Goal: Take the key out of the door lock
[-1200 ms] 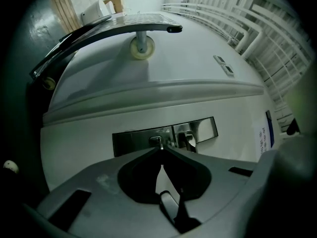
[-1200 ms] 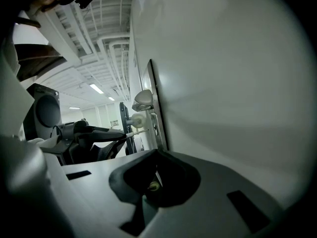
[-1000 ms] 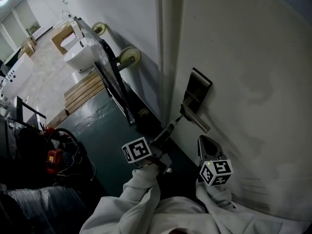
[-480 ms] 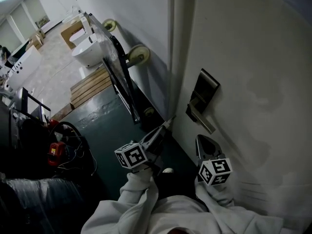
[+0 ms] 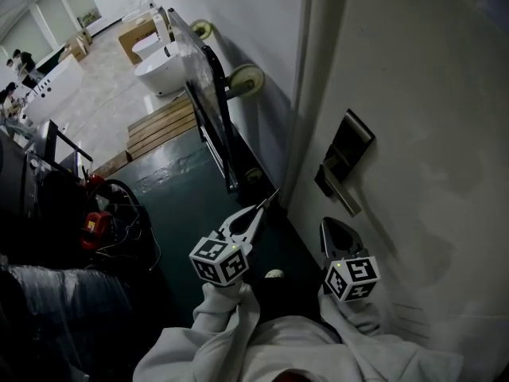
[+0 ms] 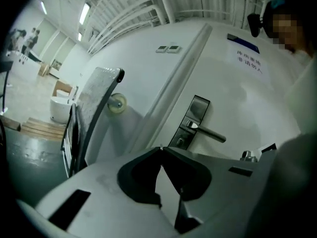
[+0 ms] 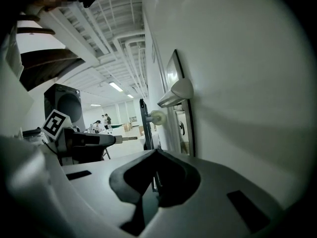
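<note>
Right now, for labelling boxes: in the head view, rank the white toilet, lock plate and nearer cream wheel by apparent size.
1. white toilet and lock plate: about alike, not ranked.
2. nearer cream wheel: clearly smallest.

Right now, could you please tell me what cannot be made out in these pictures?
The key: only a sliver at the left gripper tips in the left gripper view; its teeth too small in the right gripper view.
The keyhole: tiny in the left gripper view; the lock plate stands edge-on in the right gripper view.
The door sign: print blurred, left gripper view.
</note>
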`<state>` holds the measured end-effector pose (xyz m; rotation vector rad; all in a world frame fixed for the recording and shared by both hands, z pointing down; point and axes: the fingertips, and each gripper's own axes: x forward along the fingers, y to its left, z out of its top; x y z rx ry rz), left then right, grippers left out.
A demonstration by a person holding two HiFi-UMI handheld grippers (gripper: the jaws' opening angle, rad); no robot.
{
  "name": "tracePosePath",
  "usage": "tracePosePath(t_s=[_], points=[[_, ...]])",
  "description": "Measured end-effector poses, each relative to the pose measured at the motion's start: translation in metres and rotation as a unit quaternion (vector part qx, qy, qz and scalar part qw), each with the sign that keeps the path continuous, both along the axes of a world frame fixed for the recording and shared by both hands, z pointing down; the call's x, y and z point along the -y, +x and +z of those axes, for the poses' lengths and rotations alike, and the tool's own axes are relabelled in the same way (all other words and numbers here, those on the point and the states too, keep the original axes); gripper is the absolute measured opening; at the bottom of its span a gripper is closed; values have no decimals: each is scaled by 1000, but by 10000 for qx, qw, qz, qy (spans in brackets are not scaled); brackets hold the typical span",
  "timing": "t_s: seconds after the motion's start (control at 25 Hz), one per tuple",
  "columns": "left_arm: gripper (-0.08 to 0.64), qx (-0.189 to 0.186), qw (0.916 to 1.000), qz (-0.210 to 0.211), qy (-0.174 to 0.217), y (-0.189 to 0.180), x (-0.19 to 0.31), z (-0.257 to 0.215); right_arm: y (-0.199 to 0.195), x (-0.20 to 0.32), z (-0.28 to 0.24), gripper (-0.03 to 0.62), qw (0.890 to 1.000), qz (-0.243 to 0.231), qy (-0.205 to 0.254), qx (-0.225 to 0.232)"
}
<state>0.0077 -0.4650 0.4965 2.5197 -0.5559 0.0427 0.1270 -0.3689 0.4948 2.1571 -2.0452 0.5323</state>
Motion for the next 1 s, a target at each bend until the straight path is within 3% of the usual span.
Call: tracePosePath(t_s=[0.16, 0.32, 0.48, 1.0], points=[[25, 394, 9967, -551, 444, -20, 1, 4, -2, -1, 1, 52, 9999, -113, -12, -9], [25, 766, 9861, -992, 1093, -33, -4, -1, 0, -3, 0, 52, 9998, -180, 38, -53], [25, 956, 9770, -1216, 1466, -37, -13, -2, 6, -5, -2, 52, 9996, -188, 164, -130], [25, 1002, 9754, -1421, 1355, -41, -26, 4, 16, -8, -7, 51, 9989, -191, 327, -268]])
